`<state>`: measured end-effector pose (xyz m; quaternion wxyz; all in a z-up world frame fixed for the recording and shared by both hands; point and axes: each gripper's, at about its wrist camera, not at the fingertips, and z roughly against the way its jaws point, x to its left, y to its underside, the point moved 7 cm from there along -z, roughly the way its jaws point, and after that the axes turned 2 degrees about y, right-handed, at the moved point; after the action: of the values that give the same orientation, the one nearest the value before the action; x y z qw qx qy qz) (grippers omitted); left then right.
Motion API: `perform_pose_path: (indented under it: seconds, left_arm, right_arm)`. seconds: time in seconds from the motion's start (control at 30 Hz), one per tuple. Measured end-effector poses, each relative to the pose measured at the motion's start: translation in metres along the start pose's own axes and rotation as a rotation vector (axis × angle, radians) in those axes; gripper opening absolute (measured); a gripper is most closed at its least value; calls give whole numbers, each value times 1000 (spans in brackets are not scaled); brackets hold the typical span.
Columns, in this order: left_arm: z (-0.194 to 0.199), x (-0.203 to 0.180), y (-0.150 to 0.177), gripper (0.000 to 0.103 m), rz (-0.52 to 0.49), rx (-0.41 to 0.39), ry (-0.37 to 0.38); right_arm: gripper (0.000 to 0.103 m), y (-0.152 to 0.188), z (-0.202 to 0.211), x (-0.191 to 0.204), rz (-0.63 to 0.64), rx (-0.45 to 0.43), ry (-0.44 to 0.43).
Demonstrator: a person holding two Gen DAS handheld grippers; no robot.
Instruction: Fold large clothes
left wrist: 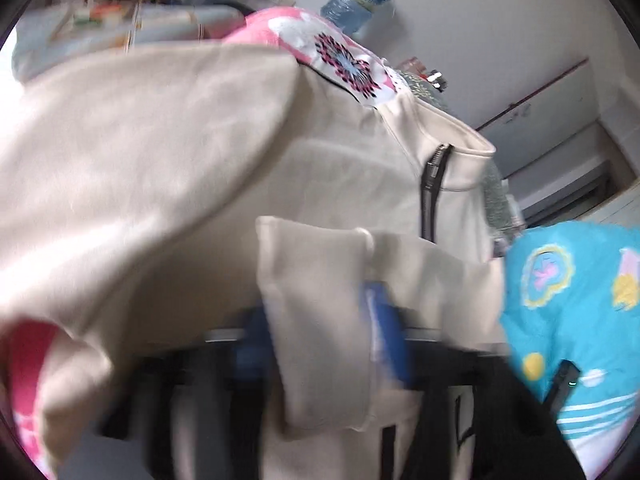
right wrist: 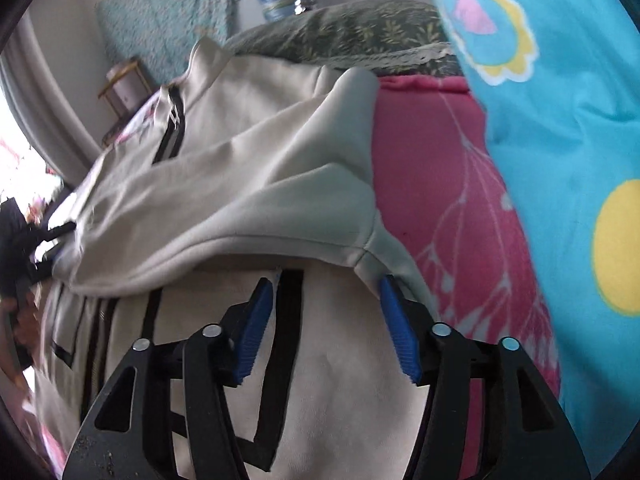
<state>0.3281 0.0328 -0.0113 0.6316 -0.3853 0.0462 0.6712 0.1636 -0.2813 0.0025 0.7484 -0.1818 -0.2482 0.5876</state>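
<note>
A cream sweatshirt (left wrist: pixel 168 152) with a black zip (left wrist: pixel 430 192) at its stand-up collar lies spread over the bed. In the left wrist view a cream sleeve cuff (left wrist: pixel 320 364) stands between the blue pads (left wrist: pixel 386 320), and my left gripper (left wrist: pixel 316 296) is shut on it; this view is blurred. In the right wrist view the sweatshirt (right wrist: pixel 280 128) has a sleeve folded across its body, ending just ahead of my right gripper (right wrist: pixel 326 282). That gripper is open, its blue pads (right wrist: pixel 256 320) wide apart over the cream front with black lines, nothing pressed between them.
A pink blanket (right wrist: pixel 440 200) with white patterns covers the bed under the garment. A turquoise cartoon quilt (right wrist: pixel 560 120) is bunched at the right. A green leafy pillow (right wrist: pixel 360 32) and a blue water bottle (right wrist: pixel 276 0) sit at the back by the wall.
</note>
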Motion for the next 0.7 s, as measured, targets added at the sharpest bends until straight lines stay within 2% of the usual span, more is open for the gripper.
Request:
perform_pose_path:
  seconds: [0.07, 0.13, 0.2, 0.27, 0.33, 0.37, 0.43, 0.5, 0.53, 0.57, 0.63, 0.7]
  left_arm:
    - [20, -13, -12, 9, -90, -74, -30]
    - [44, -33, -26, 9, -204, -184, -83]
    - [51, -42, -36, 9, -261, -231, -120]
    - [35, -30, -42, 10, -227, -188, -172]
    - [11, -4, -43, 11, -224, -150, -310]
    - [3, 4, -43, 13, -218, -137, -354]
    - [-5, 15, -39, 16, -197, -126, -375]
    - [3, 10, -40, 29, -224, -170, -429]
    - [8, 6, -40, 48, -234, -194, -480]
    - [13, 4, -41, 59, -218, -217, -499]
    - [27, -1, -44, 59, -147, -274, -445]
    - [41, -21, -51, 59, -124, -354, -408]
  right_arm:
    - [55, 3, -2, 2, 38, -7, 29]
    - [55, 5, -6, 2, 56, -6, 39]
    - [56, 6, -9, 3, 66, -10, 34]
    - [56, 7, -11, 4, 81, -18, 48]
    - [56, 8, -12, 5, 96, -20, 57]
    - [56, 8, -12, 5, 101, -18, 60]
    - [56, 10, -7, 5, 100, -4, 64]
    - [56, 11, 9, 5, 67, -22, 43]
    - [56, 9, 22, 4, 35, -59, 21]
    - [56, 7, 33, 3, 12, -94, 5]
    - [56, -8, 46, 6, -14, -160, -34]
    - [56, -31, 41, 16, -9, -168, -77]
